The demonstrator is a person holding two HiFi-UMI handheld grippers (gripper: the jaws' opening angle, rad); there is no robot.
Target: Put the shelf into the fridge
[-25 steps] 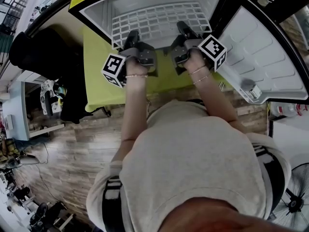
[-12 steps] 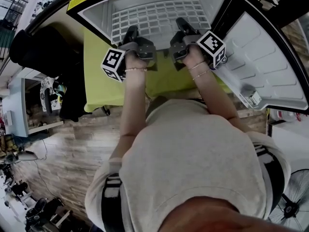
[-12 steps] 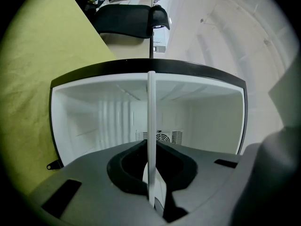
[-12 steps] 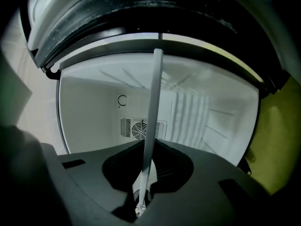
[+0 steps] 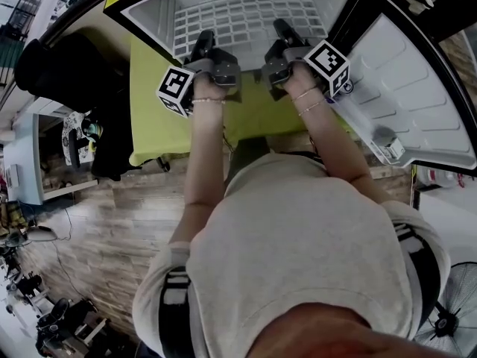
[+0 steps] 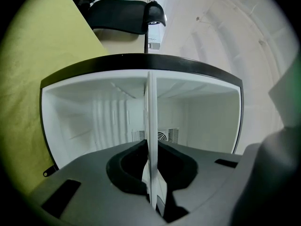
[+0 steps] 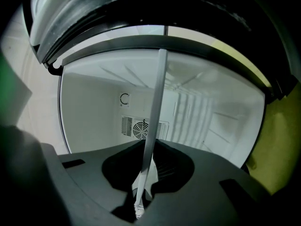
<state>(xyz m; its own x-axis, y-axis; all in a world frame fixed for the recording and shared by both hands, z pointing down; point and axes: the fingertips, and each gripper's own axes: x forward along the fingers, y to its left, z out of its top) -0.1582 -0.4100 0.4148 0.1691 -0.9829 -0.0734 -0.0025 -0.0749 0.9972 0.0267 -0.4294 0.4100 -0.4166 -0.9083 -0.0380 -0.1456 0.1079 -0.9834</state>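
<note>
Shelf moved deeper into fridge, upper frame; left tongs and right tongs clamp its edge, jaws just loosening; seating, release apparently left.

The white grid shelf lies level, mostly inside the open, white-lined fridge.

We see a yellow-green table standing on a wood-plank floor. A black chair stands to its left, with dark cloth hanging just beside the table's edge. A floor fan sits at lower right.
</note>
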